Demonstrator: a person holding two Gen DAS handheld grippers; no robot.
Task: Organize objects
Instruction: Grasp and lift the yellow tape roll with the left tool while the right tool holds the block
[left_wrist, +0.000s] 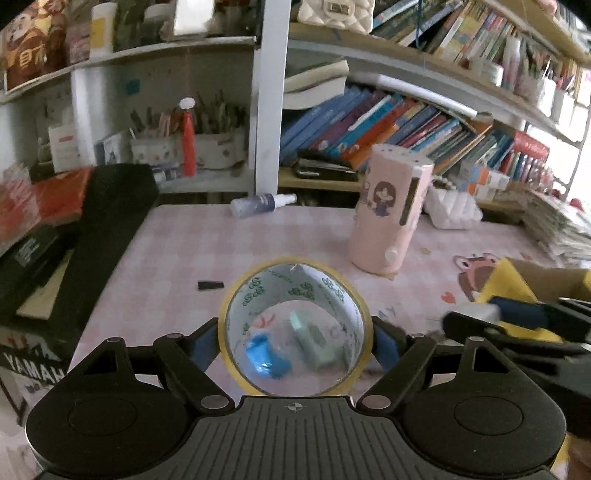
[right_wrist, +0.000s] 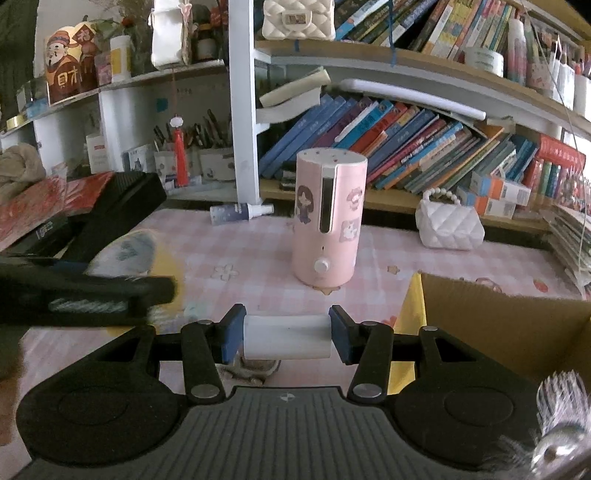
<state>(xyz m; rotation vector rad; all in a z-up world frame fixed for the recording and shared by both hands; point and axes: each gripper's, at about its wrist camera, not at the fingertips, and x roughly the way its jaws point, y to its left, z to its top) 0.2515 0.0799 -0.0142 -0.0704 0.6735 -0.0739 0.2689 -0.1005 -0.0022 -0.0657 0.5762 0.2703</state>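
Left wrist view: left hand-held gripper (left_wrist: 295, 341) clamping a tape roll (left_wrist: 295, 326) at lower centre, blue pads pressing its two sides, roll hovering over the pink checked counter (left_wrist: 177, 251). Lying at the counter's far edge, upper centre, a small spray bottle (left_wrist: 263, 204) on its side. Standing right of centre, a pink cylindrical humidifier (left_wrist: 389, 210); just behind it, a white quilted purse (left_wrist: 452, 208). Resting left of the roll, a small black piece (left_wrist: 210, 285). Filling the upper right, bookshelves (left_wrist: 406, 122) crowded with leaning books. Showing at the right edge, a cardboard box (left_wrist: 546, 277).

Right wrist view: right hand-held gripper (right_wrist: 286, 334) squeezing a white cylinder (right_wrist: 286, 336) end to end at lower centre, above the counter (right_wrist: 258, 258). Standing mid-frame, the humidifier (right_wrist: 327, 221); lying behind it to the left, the spray bottle (right_wrist: 240, 212). Sitting right, the purse (right_wrist: 448, 221). Opening at lower right, the cardboard box (right_wrist: 498, 325). Blurring at mid left, the tape roll (right_wrist: 127, 254) in the left hand-held gripper (right_wrist: 110, 291).
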